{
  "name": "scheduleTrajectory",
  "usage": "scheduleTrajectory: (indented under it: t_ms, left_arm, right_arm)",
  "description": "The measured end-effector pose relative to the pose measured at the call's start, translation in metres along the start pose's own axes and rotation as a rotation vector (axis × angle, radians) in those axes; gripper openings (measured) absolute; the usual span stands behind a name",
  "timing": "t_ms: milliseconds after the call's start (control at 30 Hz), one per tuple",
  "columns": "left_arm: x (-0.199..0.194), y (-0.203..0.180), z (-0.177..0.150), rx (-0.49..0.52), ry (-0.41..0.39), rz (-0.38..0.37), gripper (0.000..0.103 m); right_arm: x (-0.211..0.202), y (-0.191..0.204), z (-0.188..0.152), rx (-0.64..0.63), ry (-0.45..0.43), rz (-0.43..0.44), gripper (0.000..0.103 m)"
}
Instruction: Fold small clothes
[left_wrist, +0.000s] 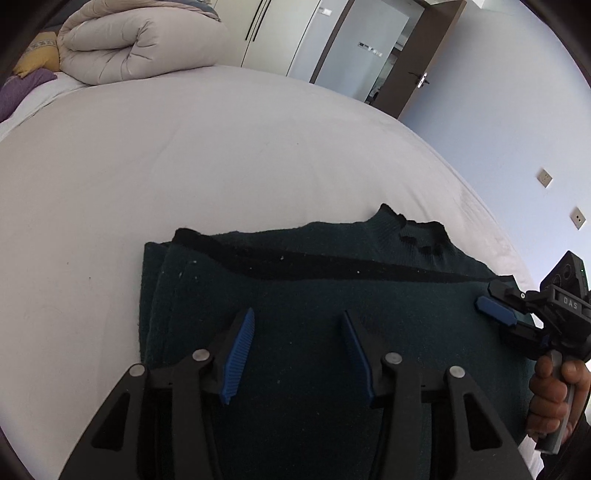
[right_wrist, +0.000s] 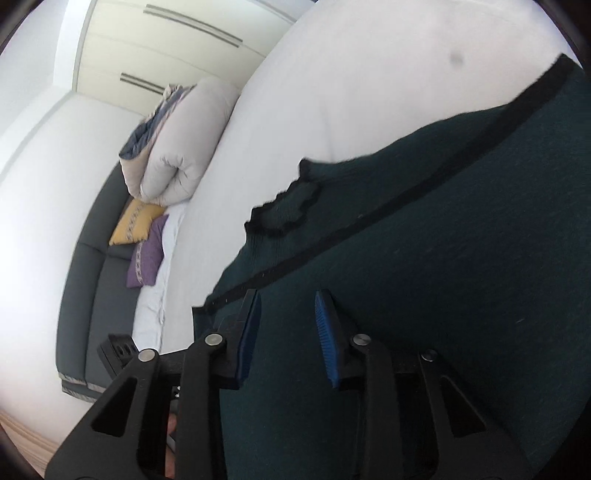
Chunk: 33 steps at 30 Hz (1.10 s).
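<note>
The dark green sweater lies near the bed's right edge, apparently folded already into a layered rectangle. Left tool and right tool hover open, gripping nothing; final tidying may remain.

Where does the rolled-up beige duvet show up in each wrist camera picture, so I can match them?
Left wrist view: the duvet sits at the top left, at the far end of the white bed.
Right wrist view: the duvet lies left of centre, upper half, tilted.
Shared landmark: the yellow cushion beside it.
</note>
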<state>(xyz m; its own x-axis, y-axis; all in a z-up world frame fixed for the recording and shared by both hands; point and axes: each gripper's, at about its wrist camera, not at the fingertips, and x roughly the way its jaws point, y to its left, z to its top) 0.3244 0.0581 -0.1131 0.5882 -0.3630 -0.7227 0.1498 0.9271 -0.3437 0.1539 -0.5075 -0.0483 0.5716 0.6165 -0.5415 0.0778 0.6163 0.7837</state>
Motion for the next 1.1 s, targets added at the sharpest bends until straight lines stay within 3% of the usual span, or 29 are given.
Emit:
scheduleTrajectory:
  t_ms: [133,167,233,367,467,567,700,767,900,967,1100]
  left_arm:
    - [0.001,0.003,-0.002,-0.003,-0.006,-0.007,0.052]
    - [0.0,0.003,-0.002,0.006,-0.008,-0.002,0.052]
    - [0.001,0.003,-0.004,0.02,-0.014,0.009,0.052]
    - [0.003,0.0,-0.005,0.031,-0.018,0.018,0.052]
    - [0.004,-0.002,-0.006,0.037,-0.024,0.025,0.052]
    - [0.003,-0.005,-0.007,0.051,-0.032,0.044,0.052]
    - [0.006,-0.009,-0.008,0.064,-0.036,0.061,0.052]
    - [0.006,-0.01,-0.009,0.069,-0.038,0.067,0.053]
    - [0.007,-0.014,-0.01,0.083,-0.044,0.081,0.053]
    - [0.006,-0.013,-0.011,0.085,-0.046,0.084,0.053]
    - [0.006,-0.014,-0.011,0.084,-0.048,0.08,0.053]
  right_arm:
    - [-0.037,-0.042,0.027,0.093,-0.143,-0.028,0.02]
    - [-0.046,-0.054,0.033,0.126,-0.167,-0.029,0.015]
    - [-0.066,-0.07,0.042,0.163,-0.221,-0.093,0.012]
    - [-0.108,-0.085,0.048,0.193,-0.337,-0.24,0.013]
    - [-0.124,-0.07,0.04,0.174,-0.394,-0.27,0.016]
    - [-0.108,-0.027,0.019,0.085,-0.324,-0.141,0.016]
    - [-0.043,0.049,-0.034,-0.137,-0.103,-0.033,0.016]
    - [-0.004,0.067,-0.06,-0.173,0.014,0.014,0.016]
    - [0.059,0.067,-0.099,-0.191,0.168,-0.039,0.016]
    - [0.067,0.049,-0.104,-0.157,0.175,-0.044,0.016]
    - [0.029,0.012,-0.09,-0.067,0.064,-0.027,0.016]
